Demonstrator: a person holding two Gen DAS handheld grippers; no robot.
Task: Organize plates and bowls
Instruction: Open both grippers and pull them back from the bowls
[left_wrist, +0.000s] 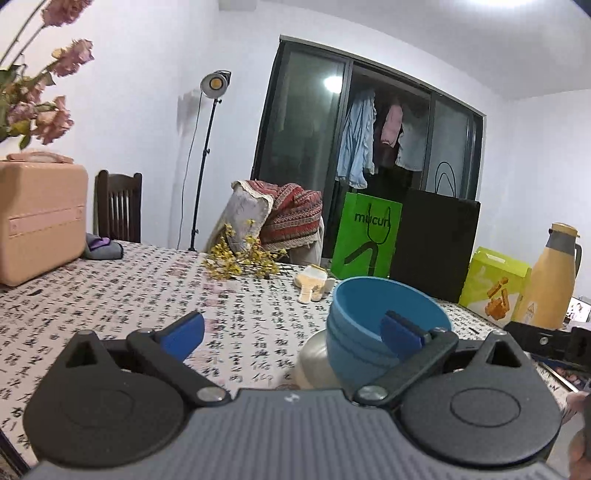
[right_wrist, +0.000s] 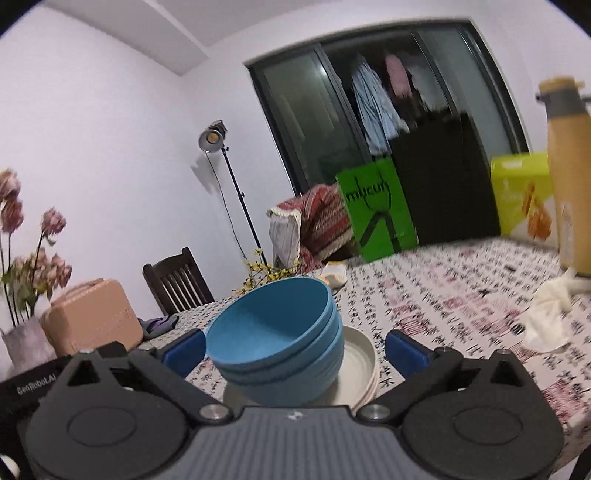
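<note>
A stack of blue bowls (right_wrist: 280, 332) stands on stacked cream plates (right_wrist: 360, 363) on the patterned tablecloth. In the right wrist view the stack sits between the blue pads of my right gripper (right_wrist: 295, 350), which is wide open; neither pad presses on it. In the left wrist view the same blue bowls (left_wrist: 364, 317) and a cream plate (left_wrist: 314, 360) lie to the right of centre. My left gripper (left_wrist: 291, 332) is wide open and holds nothing. Its right fingertip (left_wrist: 400, 332) overlaps the bowls in the picture.
A pink case (left_wrist: 37, 221) and a flower vase (right_wrist: 26, 343) stand at the left. A yellow thermos (left_wrist: 550, 280), a green box (left_wrist: 495, 284), a green bag (left_wrist: 365, 240) and a black bag (left_wrist: 436, 243) line the far edge. A white cloth (right_wrist: 550, 314) lies at the right.
</note>
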